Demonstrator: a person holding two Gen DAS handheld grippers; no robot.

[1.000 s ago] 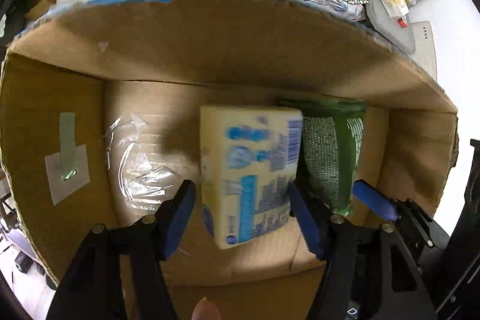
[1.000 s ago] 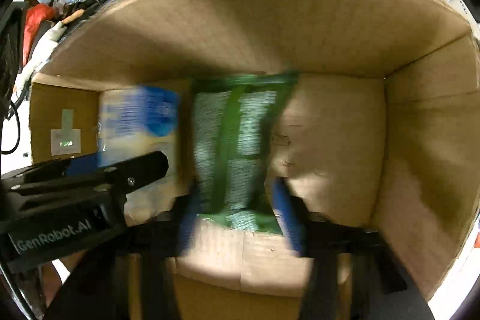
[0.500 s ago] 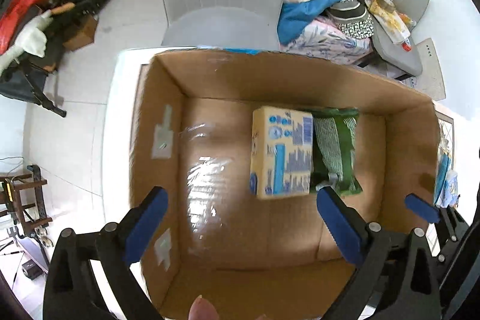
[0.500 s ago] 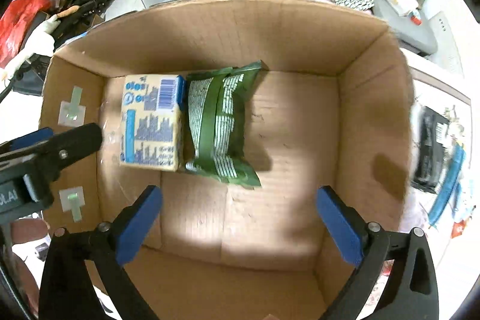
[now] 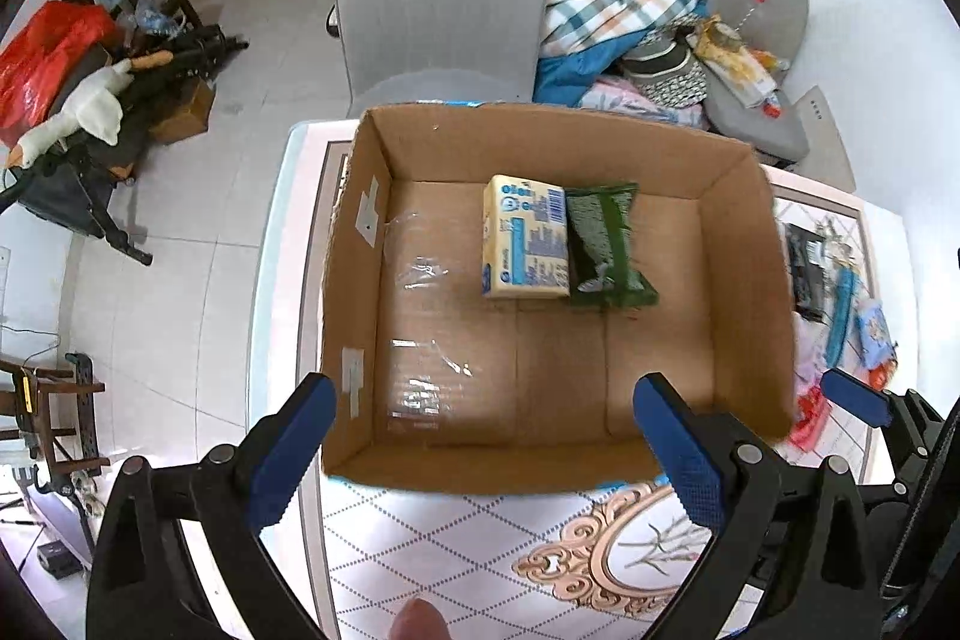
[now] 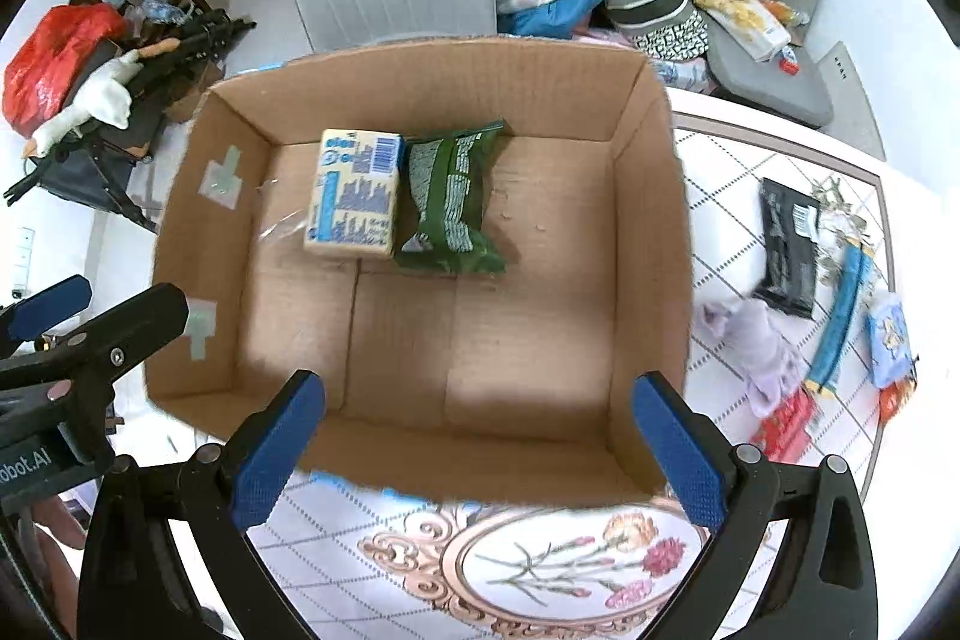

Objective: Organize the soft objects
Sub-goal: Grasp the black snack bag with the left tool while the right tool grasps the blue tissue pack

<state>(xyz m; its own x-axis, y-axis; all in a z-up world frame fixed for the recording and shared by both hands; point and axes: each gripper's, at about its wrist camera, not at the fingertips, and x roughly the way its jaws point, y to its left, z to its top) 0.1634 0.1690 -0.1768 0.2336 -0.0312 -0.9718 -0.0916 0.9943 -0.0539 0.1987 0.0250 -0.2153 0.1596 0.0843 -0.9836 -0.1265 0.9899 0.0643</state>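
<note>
Both packets now lie free on the floor of the cardboard box [image 6: 648, 244], and both hand-held grippers have backed up and out of it. A second ago the yellow tissue pack [image 5: 525, 237] sat between the left fingers and the green snack bag [image 5: 607, 250] between the right ones, deep inside the box; half a second ago the jaws had already let go and were rising. Now the pack and the bag rest side by side, touching, toward the far wall of the box and a little left of its middle.

That means two soft things are stowed and this pair of placements looks finished. By my judgement the next step is a fresh pick.

Left hand-held gripper [image 5: 486, 451] hovers over the near rim of the box, jaws spread wide, holding nothing. Right hand-held gripper [image 6: 477, 451] hangs the same way — wide open and empty.

Compared with the earlier frames, far more of the desk [image 6: 774, 142] shows. Along its right edge, outside the box, wait a black packet [image 6: 786, 250], a lilac cloth [image 6: 753, 346], a blue tube-like item [image 6: 840, 319] and small red packets [image 6: 786, 424] — likely the remaining work.
</note>
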